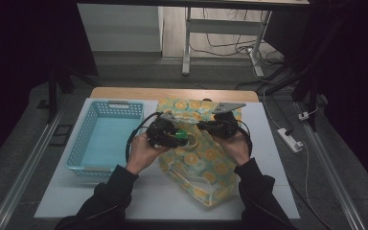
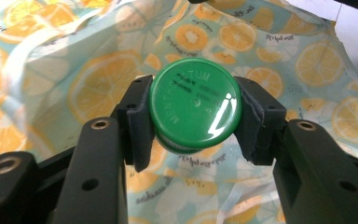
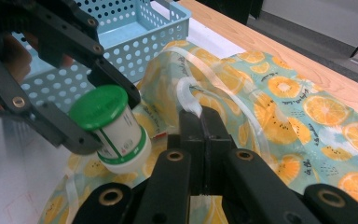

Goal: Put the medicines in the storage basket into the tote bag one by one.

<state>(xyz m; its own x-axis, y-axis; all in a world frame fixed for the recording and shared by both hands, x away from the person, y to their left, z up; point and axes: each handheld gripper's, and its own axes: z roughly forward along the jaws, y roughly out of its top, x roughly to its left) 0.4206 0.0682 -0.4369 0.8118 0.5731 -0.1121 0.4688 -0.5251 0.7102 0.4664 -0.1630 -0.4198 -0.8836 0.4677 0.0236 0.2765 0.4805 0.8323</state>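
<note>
Two grippers over bag [image 1: 206, 167]

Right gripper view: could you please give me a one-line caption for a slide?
Right gripper pinches the fruit-print bag's clear handle while the left gripper holds a green-lidded jar beside the blue basket.

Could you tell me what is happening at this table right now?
A person works with a gripper in each hand over a lemon-print bag on the table. The left gripper is shut on a small white jar by its green lid, held above the bag. The right gripper is shut on the bag's clear handle, holding it up. A blue basket stands to the left, apparently with nothing in it.
</note>
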